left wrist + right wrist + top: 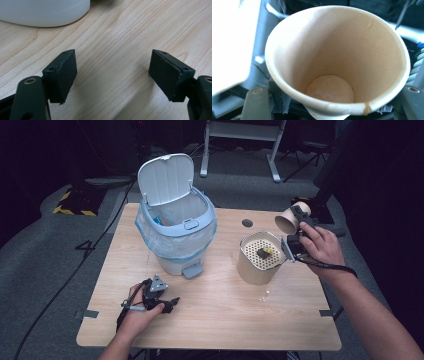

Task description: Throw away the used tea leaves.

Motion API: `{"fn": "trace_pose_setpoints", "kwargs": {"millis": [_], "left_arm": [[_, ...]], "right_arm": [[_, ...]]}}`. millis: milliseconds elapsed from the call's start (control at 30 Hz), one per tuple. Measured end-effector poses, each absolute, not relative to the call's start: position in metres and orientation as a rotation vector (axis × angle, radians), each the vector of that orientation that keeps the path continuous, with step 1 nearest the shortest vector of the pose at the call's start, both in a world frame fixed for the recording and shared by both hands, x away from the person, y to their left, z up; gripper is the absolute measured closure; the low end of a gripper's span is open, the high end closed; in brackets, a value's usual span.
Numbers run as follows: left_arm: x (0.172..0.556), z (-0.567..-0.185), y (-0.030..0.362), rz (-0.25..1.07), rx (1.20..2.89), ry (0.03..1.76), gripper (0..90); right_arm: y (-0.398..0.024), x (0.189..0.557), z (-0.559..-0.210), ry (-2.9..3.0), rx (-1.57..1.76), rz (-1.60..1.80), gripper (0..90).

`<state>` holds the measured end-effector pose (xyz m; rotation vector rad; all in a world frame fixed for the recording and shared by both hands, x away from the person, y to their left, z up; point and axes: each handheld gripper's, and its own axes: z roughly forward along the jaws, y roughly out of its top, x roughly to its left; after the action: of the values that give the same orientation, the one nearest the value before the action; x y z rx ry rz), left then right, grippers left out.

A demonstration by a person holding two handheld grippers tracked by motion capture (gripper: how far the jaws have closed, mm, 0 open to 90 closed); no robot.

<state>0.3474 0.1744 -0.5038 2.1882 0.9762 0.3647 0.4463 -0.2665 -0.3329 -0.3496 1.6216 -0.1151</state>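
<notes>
Holding a paper cup off the table's far right corner, the right gripper has its jaws narrowed on the cup's base, one on each side; the cup lies tilted on its side in the high view, its mouth toward the bin. Seen from the right gripper view, the cup is empty, its round bottom bare, its rim creased at one spot near the lower edge. Below and just left of that hand stands a tan tub with a perforated white insert, a small dark and yellow bit lying on the holes. A white pedal bin with a blue liner stands at the table's far left, lid up, pedal facing the person. The left gripper rests on the table near the front left, well apart from the cup; its jaws stand wide, with bare wood between the pads, and the bin's white base lies ahead of them
</notes>
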Motion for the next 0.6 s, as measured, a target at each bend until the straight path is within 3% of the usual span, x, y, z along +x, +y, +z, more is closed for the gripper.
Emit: {"fn": "trace_pose_setpoints", "kwargs": {"millis": [467, 600], "left_arm": [[0.353, -0.504, 0.178, 0.366, 2.190, 0.973, 22.9], [0.353, -0.504, 0.178, 0.365, 2.185, 0.977, 22.9]], "right_arm": [[-0.310, 0.456, -0.311, 2.041, 0.497, 1.033, 31.5], [-0.317, 0.457, -0.308, 2.101, 0.592, 1.170, 31.6]]}}
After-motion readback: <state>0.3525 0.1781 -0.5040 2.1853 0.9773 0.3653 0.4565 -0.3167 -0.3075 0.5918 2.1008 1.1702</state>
